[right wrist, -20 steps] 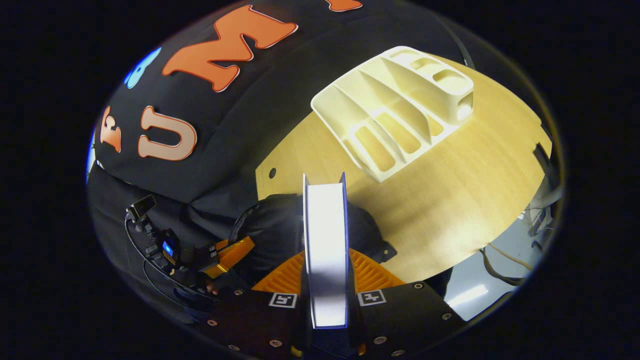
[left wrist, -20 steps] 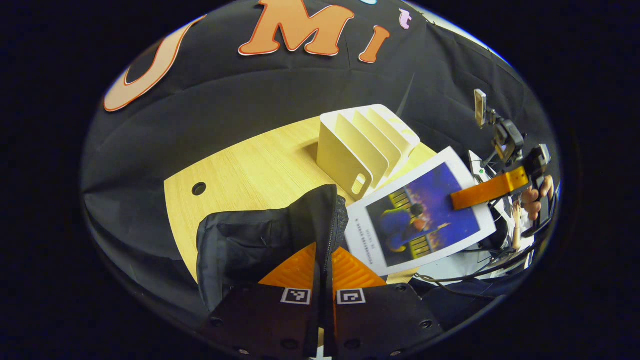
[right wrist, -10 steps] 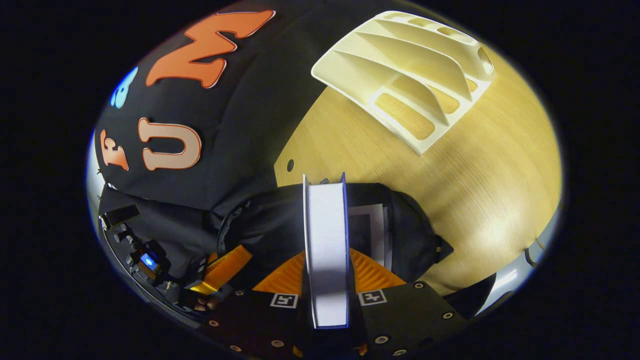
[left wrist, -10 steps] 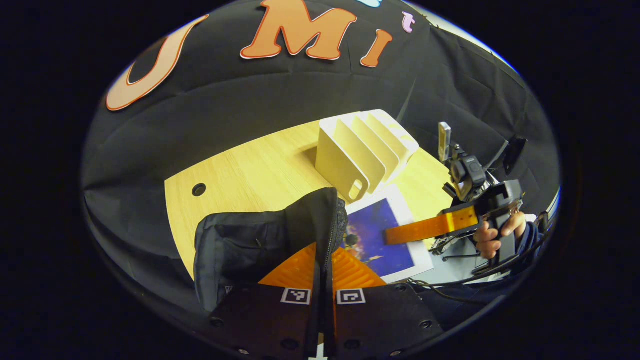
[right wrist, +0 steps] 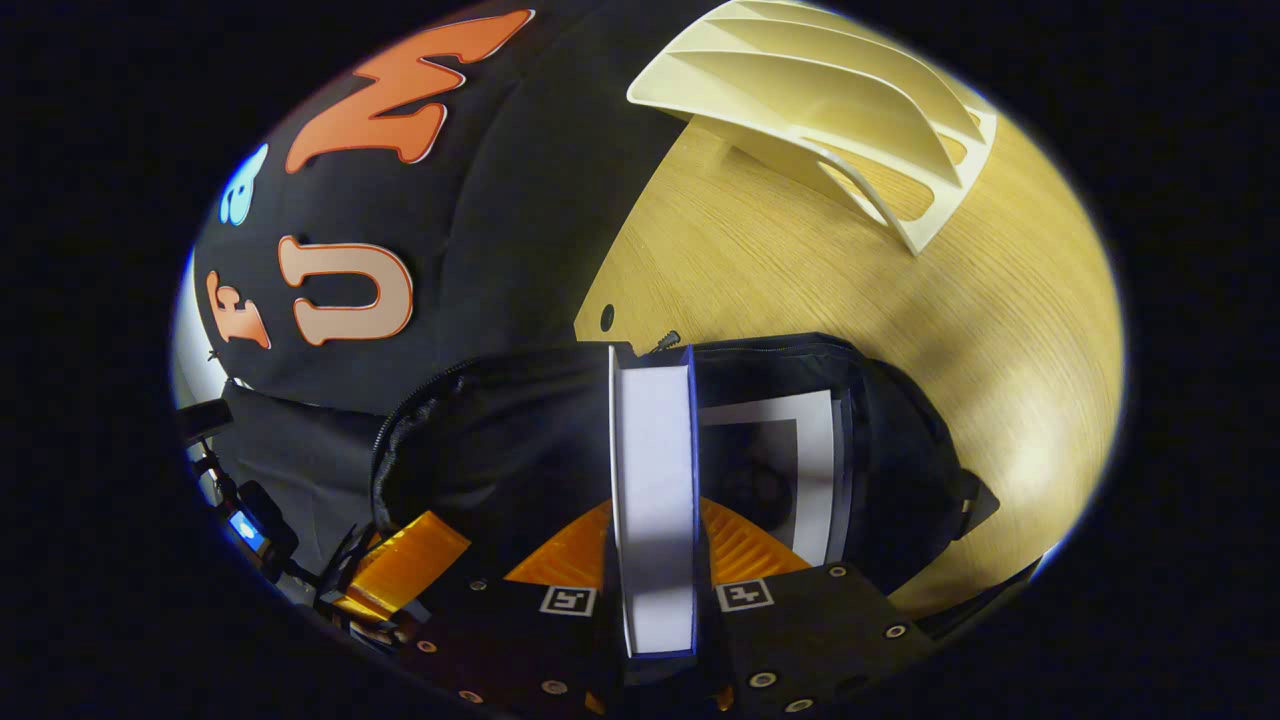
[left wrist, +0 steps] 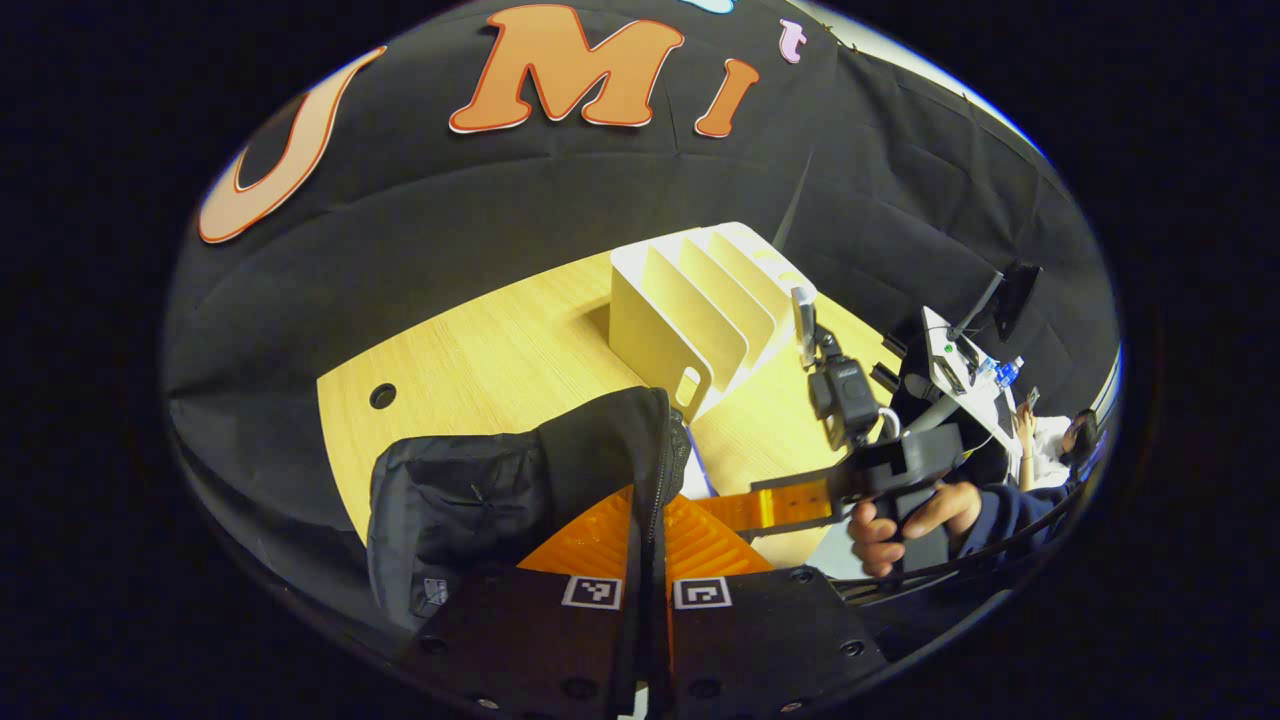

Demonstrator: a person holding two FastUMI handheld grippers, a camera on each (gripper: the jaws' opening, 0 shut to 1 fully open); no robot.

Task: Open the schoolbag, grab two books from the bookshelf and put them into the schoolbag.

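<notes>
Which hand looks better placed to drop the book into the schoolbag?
Right. The right gripper already clamps the book over the open schoolbag, where another book lies. The left gripper is pinching the bag's zipper edge, holding it open.

Black schoolbag open on table; 1 book entering on edge, another inside.

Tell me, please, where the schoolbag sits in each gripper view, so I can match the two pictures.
Left gripper view: the schoolbag is at lower left, its edge pinched by the left gripper.
Right gripper view: it spreads across the lower centre, behind the book.
Shared landmark: the bookshelf on the table.
</notes>
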